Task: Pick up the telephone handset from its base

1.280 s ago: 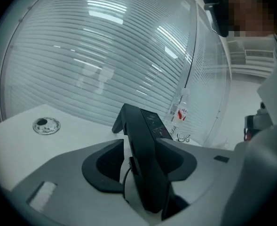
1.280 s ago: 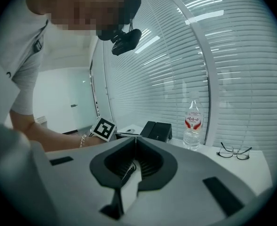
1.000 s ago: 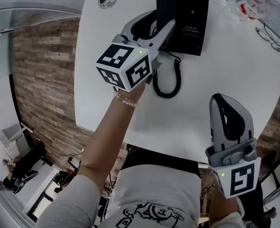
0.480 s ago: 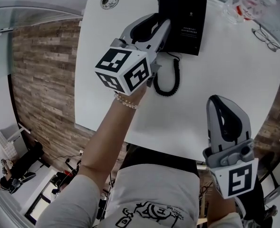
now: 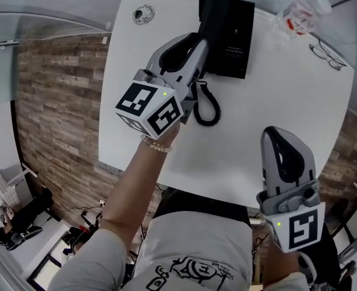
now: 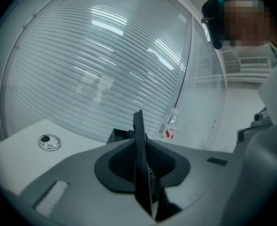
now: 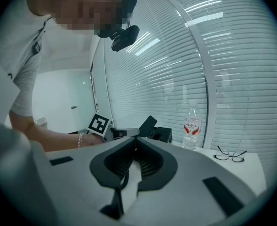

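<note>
The black telephone base (image 5: 231, 36) lies at the far side of the white table (image 5: 269, 90). My left gripper (image 5: 197, 36) is at the base's left edge, and its jaws are closing with the black handset (image 5: 203, 14) between them. In the left gripper view the handset (image 6: 139, 168) stands edge-on as a thin slab pinched between the pads. From the right gripper view the handset (image 7: 147, 124) tilts up off the base (image 7: 163, 134). A coiled cord (image 5: 206, 107) hangs down to the table. My right gripper (image 5: 276, 133) hovers near the table's front edge, shut and empty.
A water bottle (image 5: 297, 13) and a pair of glasses (image 5: 325, 54) lie at the far right of the table. A round metal cable cap (image 5: 143, 14) sits at the far left corner. Window blinds run behind the table. The table's left edge (image 5: 108, 111) drops to a wood floor.
The left jaws have narrowed onto the handset, and the gripper has lifted and pulled back toward me with it. The coiled cord has shifted along. The right gripper has risen slightly.
</note>
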{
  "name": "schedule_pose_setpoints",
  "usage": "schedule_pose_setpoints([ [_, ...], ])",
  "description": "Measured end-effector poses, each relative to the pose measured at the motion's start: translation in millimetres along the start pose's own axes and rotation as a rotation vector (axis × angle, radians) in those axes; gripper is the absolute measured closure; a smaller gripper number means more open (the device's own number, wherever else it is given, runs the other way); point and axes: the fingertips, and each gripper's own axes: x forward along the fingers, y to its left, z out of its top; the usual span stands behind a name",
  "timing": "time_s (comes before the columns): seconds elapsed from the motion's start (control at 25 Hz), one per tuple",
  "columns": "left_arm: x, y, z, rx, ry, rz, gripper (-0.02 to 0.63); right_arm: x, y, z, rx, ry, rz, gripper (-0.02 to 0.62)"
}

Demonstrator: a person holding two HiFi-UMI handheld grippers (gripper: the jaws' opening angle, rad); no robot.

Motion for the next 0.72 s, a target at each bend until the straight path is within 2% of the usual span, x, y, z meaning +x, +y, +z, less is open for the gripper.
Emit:
schedule_pose_setpoints([
  [0.28, -30.1, -34.3, 43.9, 0.011, -0.048, -0.038, 0.543, -15.2, 4.1, 37.7, -0.039, -0.034, -0.004, 0.588],
  [0.72, -95.3, -106.3, 135.4, 0.037, -0.152, -0.091, 0.543, -52.9, 9.6, 117.0, -0.106, -0.111, -0.041, 0.588],
])
